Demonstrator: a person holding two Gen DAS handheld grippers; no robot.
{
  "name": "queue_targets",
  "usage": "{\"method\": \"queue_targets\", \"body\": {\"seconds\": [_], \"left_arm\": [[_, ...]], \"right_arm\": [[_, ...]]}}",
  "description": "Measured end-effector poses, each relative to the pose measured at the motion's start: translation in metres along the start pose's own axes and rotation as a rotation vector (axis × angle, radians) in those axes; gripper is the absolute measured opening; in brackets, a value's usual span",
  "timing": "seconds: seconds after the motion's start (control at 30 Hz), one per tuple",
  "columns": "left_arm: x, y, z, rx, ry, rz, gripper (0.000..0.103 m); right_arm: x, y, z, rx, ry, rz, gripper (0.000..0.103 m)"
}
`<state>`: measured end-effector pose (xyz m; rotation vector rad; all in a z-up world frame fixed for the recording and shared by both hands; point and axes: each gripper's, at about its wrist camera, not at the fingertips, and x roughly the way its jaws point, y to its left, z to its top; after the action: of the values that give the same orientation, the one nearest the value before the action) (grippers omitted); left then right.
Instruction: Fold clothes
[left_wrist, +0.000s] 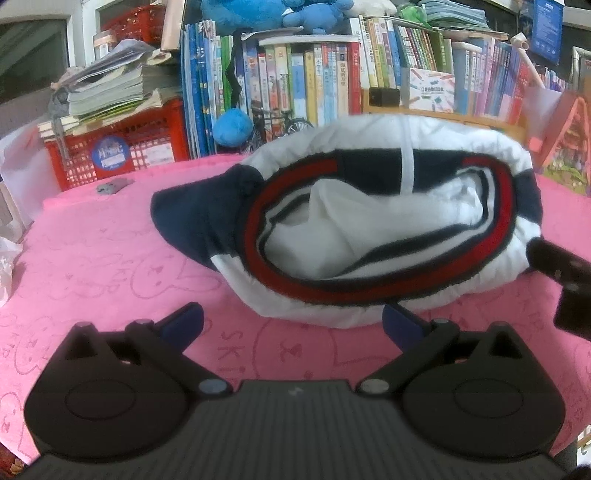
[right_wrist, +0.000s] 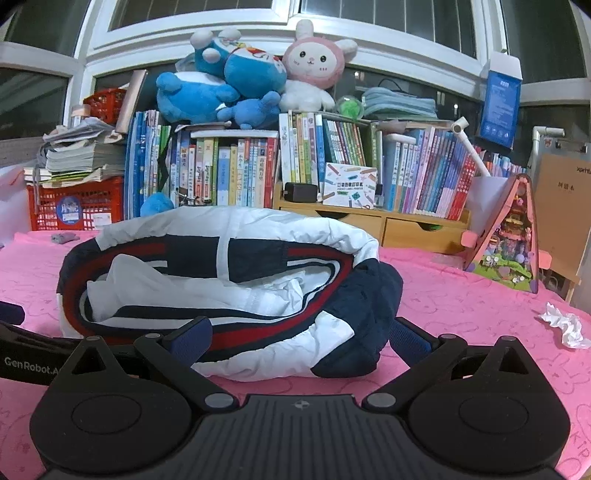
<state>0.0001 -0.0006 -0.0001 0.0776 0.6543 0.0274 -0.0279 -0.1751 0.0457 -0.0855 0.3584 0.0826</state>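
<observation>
My white, navy and red-trimmed cotton garment (right_wrist: 221, 280) sits bundled at 12 o'clock on the pink towel-covered surface (right_wrist: 461, 295). Both my left gripper (left_wrist: 293, 323) and right gripper (right_wrist: 301, 338) are spread wide, holding nothing; I'd pinch just one fabric layer.

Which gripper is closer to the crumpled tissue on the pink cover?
Right. The right gripper sits open at the jacket's hem, with the crumpled tissue just off its right side. The left gripper works farther left, tissue out of view.
</observation>
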Motion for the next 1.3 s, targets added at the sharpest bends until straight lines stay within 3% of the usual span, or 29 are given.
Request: {"method": "queue_targets", "body": {"seconds": [0.47,1.3], "left_arm": [[-0.002,0.001,-0.005,-0.026,0.025,-0.025,0.103],[-0.001,0.001,-0.01,-0.017,0.045,-0.036,0.103]], "right_arm": [[0.003,0.007,-0.005,-0.004,0.062,0.02,0.103],[0.0,0.016,-0.007,-0.052,0.058,0.049,0.103]]}}
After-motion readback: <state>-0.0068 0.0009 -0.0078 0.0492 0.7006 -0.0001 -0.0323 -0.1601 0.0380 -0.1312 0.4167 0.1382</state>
